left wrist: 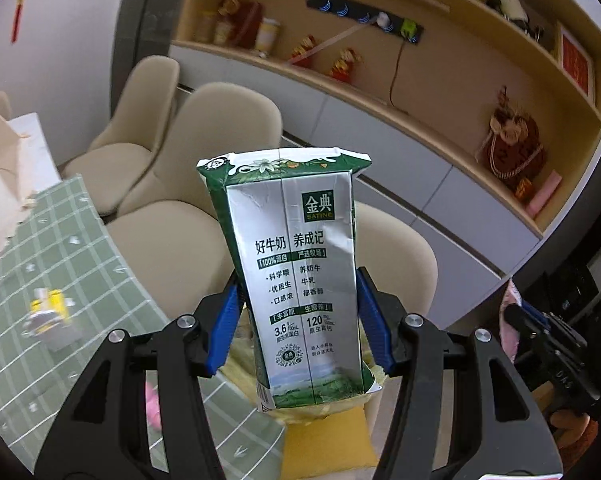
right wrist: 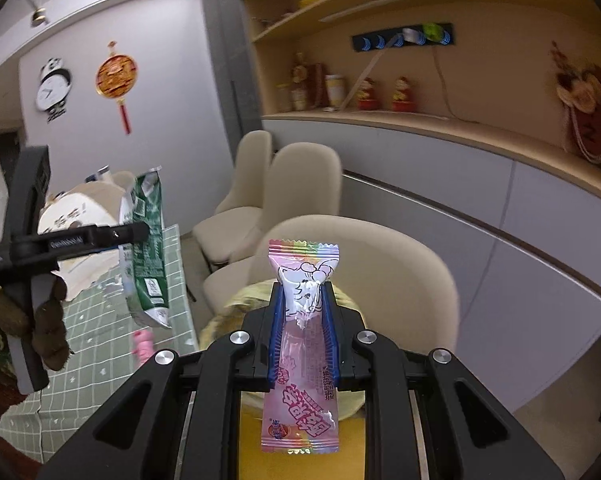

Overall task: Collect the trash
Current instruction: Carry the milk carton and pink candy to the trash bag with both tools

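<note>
Both pieces of trash are picked up and in the air above the beige chairs, clear of the green-checked table (left wrist: 80,264): the left tool (left wrist: 296,320) clamps a crumpled milk carton (left wrist: 296,264) across its sides, and the right tool (right wrist: 302,320), nearly closed, pinches a pink candy wrapper (right wrist: 304,280). This looks like the carrying step. No bin is in view, so the next move calls for finding it and bringing both tools over its mouth before letting go.
</note>
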A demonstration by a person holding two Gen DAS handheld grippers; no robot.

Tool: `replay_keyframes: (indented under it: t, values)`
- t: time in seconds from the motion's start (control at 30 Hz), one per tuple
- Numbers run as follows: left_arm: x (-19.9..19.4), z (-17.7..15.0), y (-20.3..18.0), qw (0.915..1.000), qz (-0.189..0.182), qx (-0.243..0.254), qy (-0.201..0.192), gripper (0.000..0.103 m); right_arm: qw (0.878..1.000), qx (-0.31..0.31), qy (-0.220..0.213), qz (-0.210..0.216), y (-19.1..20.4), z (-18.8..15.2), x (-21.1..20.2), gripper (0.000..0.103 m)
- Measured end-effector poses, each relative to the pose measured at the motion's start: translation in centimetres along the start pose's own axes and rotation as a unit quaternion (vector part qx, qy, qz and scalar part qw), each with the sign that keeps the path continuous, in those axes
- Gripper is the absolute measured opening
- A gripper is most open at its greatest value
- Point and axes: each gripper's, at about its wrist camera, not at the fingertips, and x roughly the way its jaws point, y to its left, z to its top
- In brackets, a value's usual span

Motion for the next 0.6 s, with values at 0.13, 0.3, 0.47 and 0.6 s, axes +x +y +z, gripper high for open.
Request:
replay_keyframes:
  t: [0.13,0.3,0.47,0.6]
  values:
    - [5.0,-0.3,-1.5,0.9994,-0.003,0.022,0.025,0.052,1.0,0.014,0.013,-0.008,-2.3,-0.4,1.3,0.019]
    - [11.4,-2.0,-2.5,0.9964,0.009,0.03,0.079,0.052,0.999,0.028,0.026,-0.014,-4.8,-1.0,2.5,0.019]
    - [17.0,-4.3,-2.6,0.9871,0.026,0.016,0.157,0.052,0.998,0.044,0.043,-0.017,-7.0,-1.6,4.1,0.019]
    - [19.5,-5.9,-2.7,0.9787,0.045,0.021,0.199,0.052,0.997,0.055,0.06,-0.011,-7.8,-2.6,5.5,0.019]
